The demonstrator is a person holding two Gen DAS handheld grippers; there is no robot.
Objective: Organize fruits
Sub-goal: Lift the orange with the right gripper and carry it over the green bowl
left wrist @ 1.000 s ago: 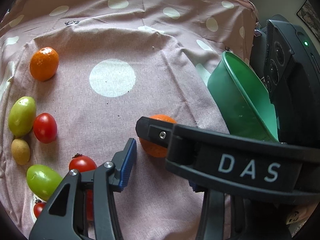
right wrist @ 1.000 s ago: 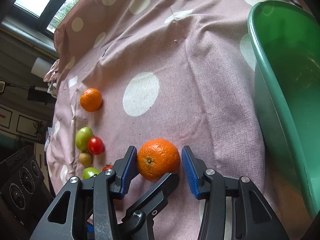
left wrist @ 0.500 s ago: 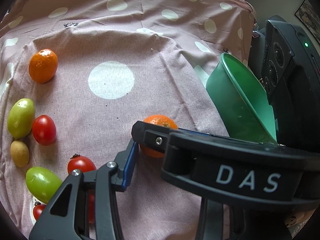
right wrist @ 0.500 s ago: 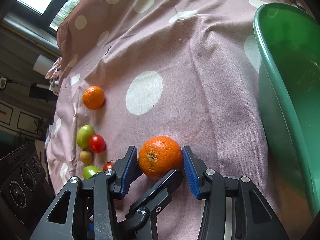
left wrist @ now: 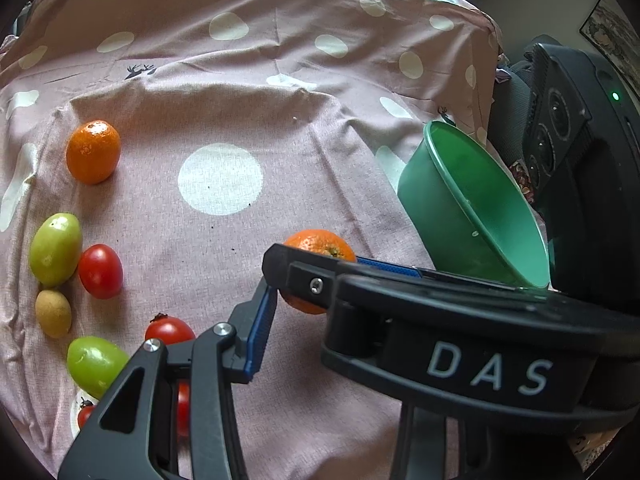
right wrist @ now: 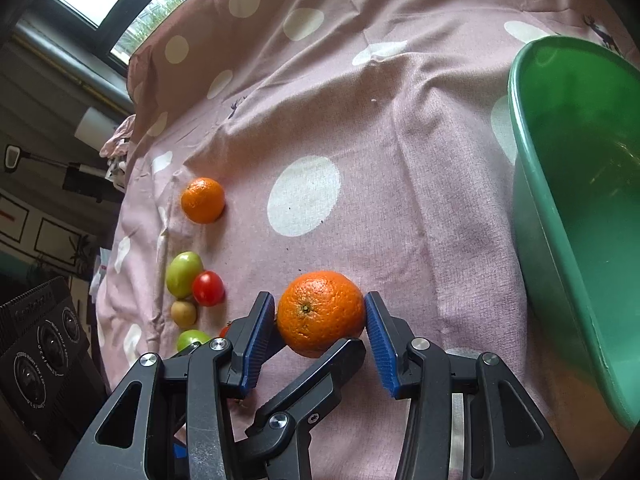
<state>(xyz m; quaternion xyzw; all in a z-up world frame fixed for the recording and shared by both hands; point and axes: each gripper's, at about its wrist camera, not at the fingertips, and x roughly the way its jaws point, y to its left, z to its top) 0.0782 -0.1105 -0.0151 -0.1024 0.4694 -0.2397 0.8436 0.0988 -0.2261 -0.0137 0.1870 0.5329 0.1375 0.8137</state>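
My right gripper (right wrist: 320, 330) is shut on an orange (right wrist: 320, 312), both blue pads against its sides, just above the pink dotted cloth. The same orange (left wrist: 320, 246) shows in the left wrist view, mostly hidden behind the right gripper's black body. My left gripper (left wrist: 320, 320) is open and empty; only its left finger (left wrist: 256, 340) is plainly seen. A green bowl (right wrist: 580, 200) stands at the right, also seen in the left wrist view (left wrist: 472, 208). A second orange (left wrist: 93, 151) lies at the far left.
Green fruits (left wrist: 56, 249) (left wrist: 94, 364), red tomatoes (left wrist: 100, 271) (left wrist: 170, 330) and a small brown fruit (left wrist: 53, 313) lie along the left of the cloth (left wrist: 220, 80). A black camera rig (left wrist: 576, 140) stands behind the bowl.
My right gripper's pads have closed onto the orange. It has shifted slightly forward with the fruit. The other fruits have not moved.
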